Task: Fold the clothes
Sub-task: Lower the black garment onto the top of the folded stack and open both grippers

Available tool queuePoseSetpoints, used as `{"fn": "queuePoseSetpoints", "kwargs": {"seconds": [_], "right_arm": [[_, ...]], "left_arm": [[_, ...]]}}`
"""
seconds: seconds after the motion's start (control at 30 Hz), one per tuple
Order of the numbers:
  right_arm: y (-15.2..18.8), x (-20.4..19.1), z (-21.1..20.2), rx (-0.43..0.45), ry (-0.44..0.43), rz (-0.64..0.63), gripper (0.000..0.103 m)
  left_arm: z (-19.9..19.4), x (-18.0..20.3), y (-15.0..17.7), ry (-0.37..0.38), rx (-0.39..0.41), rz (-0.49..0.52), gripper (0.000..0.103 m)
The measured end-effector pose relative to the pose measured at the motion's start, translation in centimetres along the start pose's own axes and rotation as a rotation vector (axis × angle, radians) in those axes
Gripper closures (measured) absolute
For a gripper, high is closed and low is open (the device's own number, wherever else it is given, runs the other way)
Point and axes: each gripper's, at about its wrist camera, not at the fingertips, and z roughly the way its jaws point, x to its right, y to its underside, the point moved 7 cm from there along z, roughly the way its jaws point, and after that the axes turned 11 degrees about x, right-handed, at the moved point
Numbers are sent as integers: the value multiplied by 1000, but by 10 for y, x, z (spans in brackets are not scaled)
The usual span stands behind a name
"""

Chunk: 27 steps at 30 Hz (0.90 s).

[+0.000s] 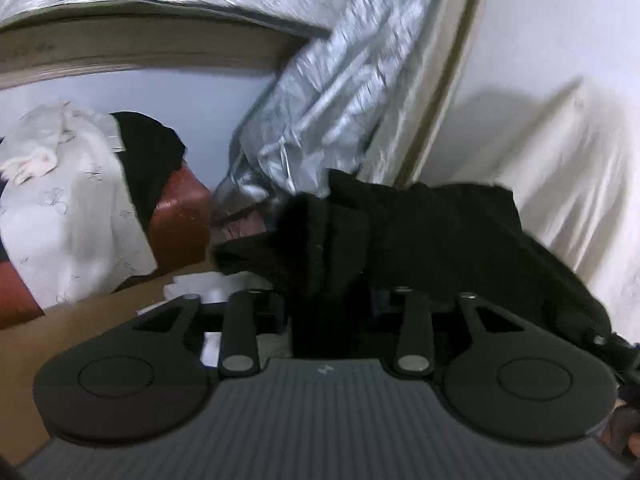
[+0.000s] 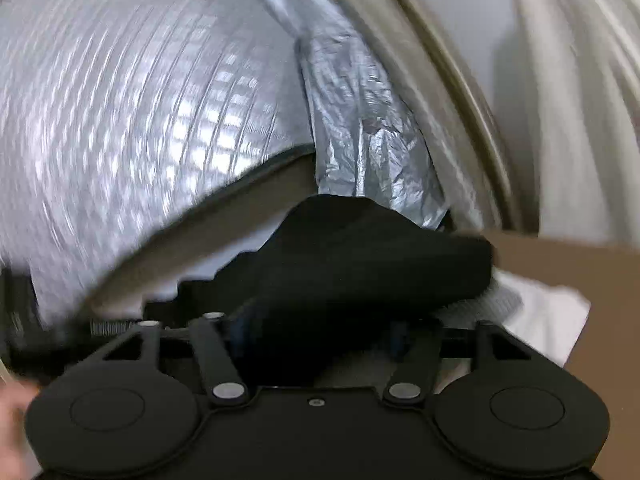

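A black garment [image 1: 420,232] is bunched in front of my left gripper [image 1: 328,280]. A thick fold of it hangs straight down through the gap between the fingers and hides the pads, so I cannot tell whether they press on it. In the right wrist view the same kind of black garment [image 2: 360,256] lies in a heap across my right gripper [image 2: 320,312]. Those jaws stand wide apart with the cloth resting over and between them, not pinched. Both views are blurred.
A crinkled silver plastic sheet [image 1: 328,112] hangs behind, next to cream fabric [image 1: 560,160]. A white patterned cloth pile [image 1: 72,208] lies over a red-brown seat [image 1: 180,220] at the left. Brown cardboard [image 2: 600,280] and a white cloth [image 2: 540,312] lie at the right.
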Motion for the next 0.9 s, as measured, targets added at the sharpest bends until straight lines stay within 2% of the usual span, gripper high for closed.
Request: {"fn": "queuePoseSetpoints", "kwargs": {"seconds": [0.1,0.17,0.23,0.3,0.33,0.37,0.4,0.43,0.53,0.6,0.63,0.7,0.73,0.8,0.87,0.9], "right_arm": [[-9,12,-7,15,-27,94,29],[-17,19,-9,27,-29,151,24],[-24,28,-1,46,-10,265,22],[-25,38,9,75,30,393,22],[-25,38,13,88,51,388,33],[-27,33,19,89,62,319,78],[-30,26,22,88,77,230,86],[-36,15,22,95,90,101,86],[-38,-8,19,107,134,-182,87],[-32,-7,24,41,221,-298,83],[-29,-5,26,13,262,-359,77],[-27,-3,27,17,353,-495,58],[-28,-1,26,26,415,-548,50],[-38,8,20,58,539,-548,50],[-54,7,6,129,475,-416,49],[-58,-1,0,150,365,-353,49]], "left_arm": [[-26,-3,-16,7,133,31,65],[-44,10,-28,56,199,73,66],[-59,36,-37,123,224,153,63],[-62,60,-36,149,223,229,63],[-61,69,-35,158,240,229,64],[-61,75,-34,166,269,208,66],[-60,81,-32,175,297,186,65],[-54,86,-31,176,293,164,66],[-9,94,-18,141,118,145,68],[10,81,-4,25,29,114,74],[12,72,-1,-10,21,56,80],[7,60,-3,-33,9,-41,84],[4,60,-6,-47,7,-25,84],[3,68,-12,-79,6,86,84],[2,72,-13,-63,-3,137,84],[1,72,-13,-44,-6,129,84]]}}
